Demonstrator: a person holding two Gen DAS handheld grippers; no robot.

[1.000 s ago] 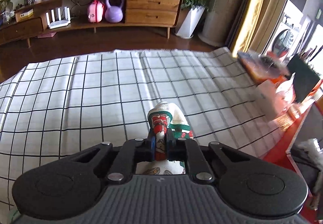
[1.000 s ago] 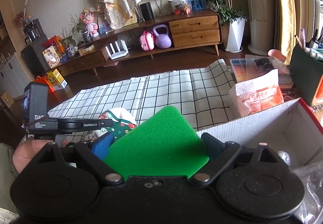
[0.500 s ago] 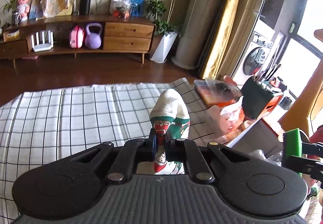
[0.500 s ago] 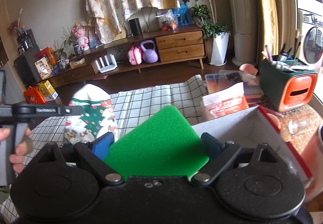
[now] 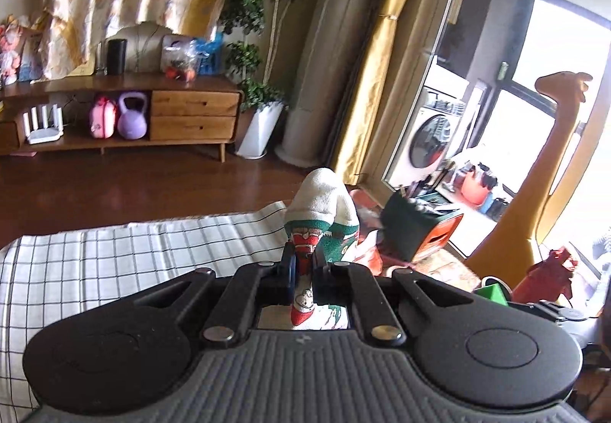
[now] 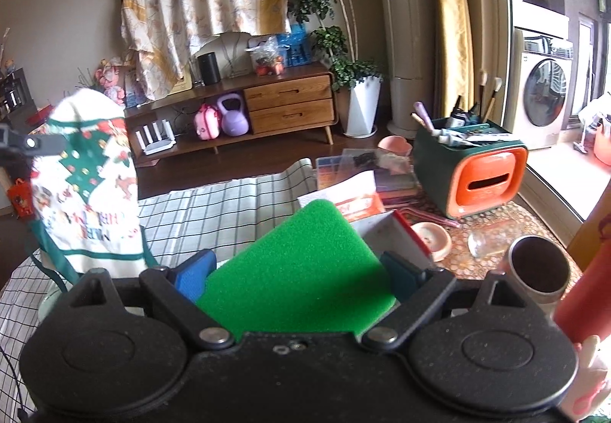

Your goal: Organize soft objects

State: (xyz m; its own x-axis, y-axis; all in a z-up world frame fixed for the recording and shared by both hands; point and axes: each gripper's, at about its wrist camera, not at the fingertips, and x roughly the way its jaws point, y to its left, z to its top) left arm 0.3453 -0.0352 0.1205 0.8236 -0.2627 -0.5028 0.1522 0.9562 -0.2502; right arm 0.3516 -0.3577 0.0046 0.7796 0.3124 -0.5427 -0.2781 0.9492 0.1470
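A Christmas sock (image 5: 322, 209), white with green and red print, stands up between the pads of my left gripper (image 5: 303, 262), which is shut on it above the checked cloth (image 5: 114, 255). In the right wrist view the same sock (image 6: 84, 186) hangs at the left. My right gripper (image 6: 296, 270) is shut on a wide green sponge (image 6: 301, 262), with a blue pad on each side. A corner of that green sponge (image 5: 492, 293) shows at the lower right of the left wrist view. Just past the sponge is a corner of a white box with a red rim (image 6: 385, 228).
A green and orange organizer (image 6: 473, 171) full of brushes stands to the right. Around it lie a packet (image 6: 359, 201), a pink dish (image 6: 431, 239), a metal cup (image 6: 534, 266) and a red bottle (image 6: 588, 270). A tall giraffe figure (image 5: 553, 175) stands by the window.
My left gripper has risen off the cloth with the sock and swung right. My right gripper has moved right with the sponge, so the organizer and cup now show.
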